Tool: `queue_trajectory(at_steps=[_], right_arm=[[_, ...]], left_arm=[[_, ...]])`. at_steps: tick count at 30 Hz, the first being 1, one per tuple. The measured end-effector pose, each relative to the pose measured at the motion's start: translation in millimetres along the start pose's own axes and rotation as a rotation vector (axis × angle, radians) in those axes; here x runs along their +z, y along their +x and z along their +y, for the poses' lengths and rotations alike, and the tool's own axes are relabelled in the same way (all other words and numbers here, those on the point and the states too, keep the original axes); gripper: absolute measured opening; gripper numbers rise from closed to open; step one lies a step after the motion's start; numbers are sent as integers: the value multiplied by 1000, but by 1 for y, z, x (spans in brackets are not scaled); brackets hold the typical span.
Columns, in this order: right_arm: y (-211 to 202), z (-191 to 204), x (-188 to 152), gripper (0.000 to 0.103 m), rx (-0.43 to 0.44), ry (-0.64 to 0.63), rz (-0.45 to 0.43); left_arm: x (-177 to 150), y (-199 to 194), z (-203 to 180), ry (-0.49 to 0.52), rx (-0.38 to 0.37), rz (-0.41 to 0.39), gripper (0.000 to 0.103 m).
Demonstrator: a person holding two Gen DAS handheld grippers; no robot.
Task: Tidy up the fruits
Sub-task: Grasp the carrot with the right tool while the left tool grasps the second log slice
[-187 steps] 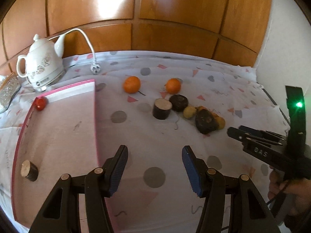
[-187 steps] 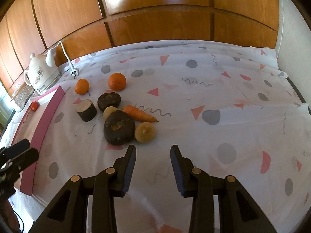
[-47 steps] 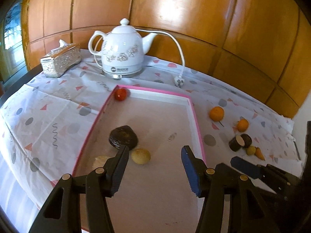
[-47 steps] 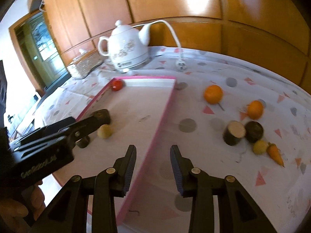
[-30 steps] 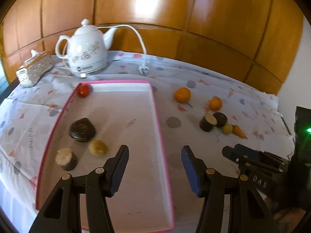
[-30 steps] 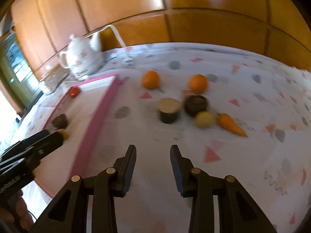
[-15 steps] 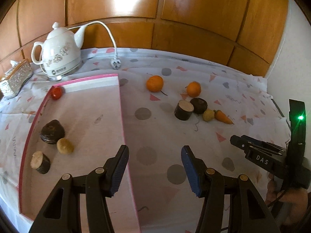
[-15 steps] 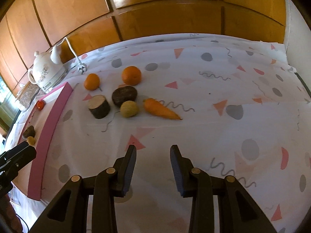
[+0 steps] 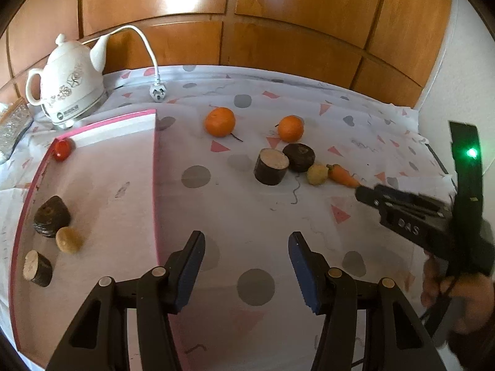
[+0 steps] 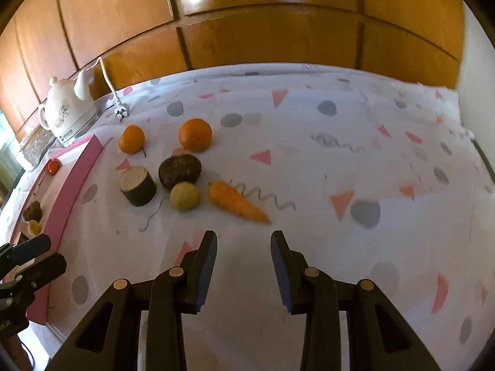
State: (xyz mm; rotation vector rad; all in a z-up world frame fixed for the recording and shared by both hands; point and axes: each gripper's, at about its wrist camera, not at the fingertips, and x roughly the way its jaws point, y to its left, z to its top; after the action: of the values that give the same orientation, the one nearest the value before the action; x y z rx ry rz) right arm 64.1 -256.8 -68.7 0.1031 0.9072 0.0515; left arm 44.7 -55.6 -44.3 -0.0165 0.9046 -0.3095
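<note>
The right gripper (image 10: 242, 266) hovers with its jaws apart and empty, just short of the carrot (image 10: 236, 201) on the patterned tablecloth (image 10: 340, 160). Beside the carrot lie a yellowish round fruit (image 10: 184, 195), two dark pieces and two oranges. The left gripper (image 9: 246, 267), also spread and empty, hangs beside the pink-rimmed tray (image 9: 154, 167), which holds a red tomato (image 9: 61, 150), two dark pieces and a yellowish fruit (image 9: 68, 240).
</note>
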Motion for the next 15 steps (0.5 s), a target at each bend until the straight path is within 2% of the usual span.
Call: queue_trajectory(at_steps=[9,13,15], right_arm=[[28,15,21,36,4,-242,43],[37,19,23,36,6,-297,50],[39,19,24,30,15,-304,51]], left_arm=[[7,10,-9,22,-31,9,58],[14,19,-11,20,-38,18,59],[18,24,-11,8,-44,23,59]])
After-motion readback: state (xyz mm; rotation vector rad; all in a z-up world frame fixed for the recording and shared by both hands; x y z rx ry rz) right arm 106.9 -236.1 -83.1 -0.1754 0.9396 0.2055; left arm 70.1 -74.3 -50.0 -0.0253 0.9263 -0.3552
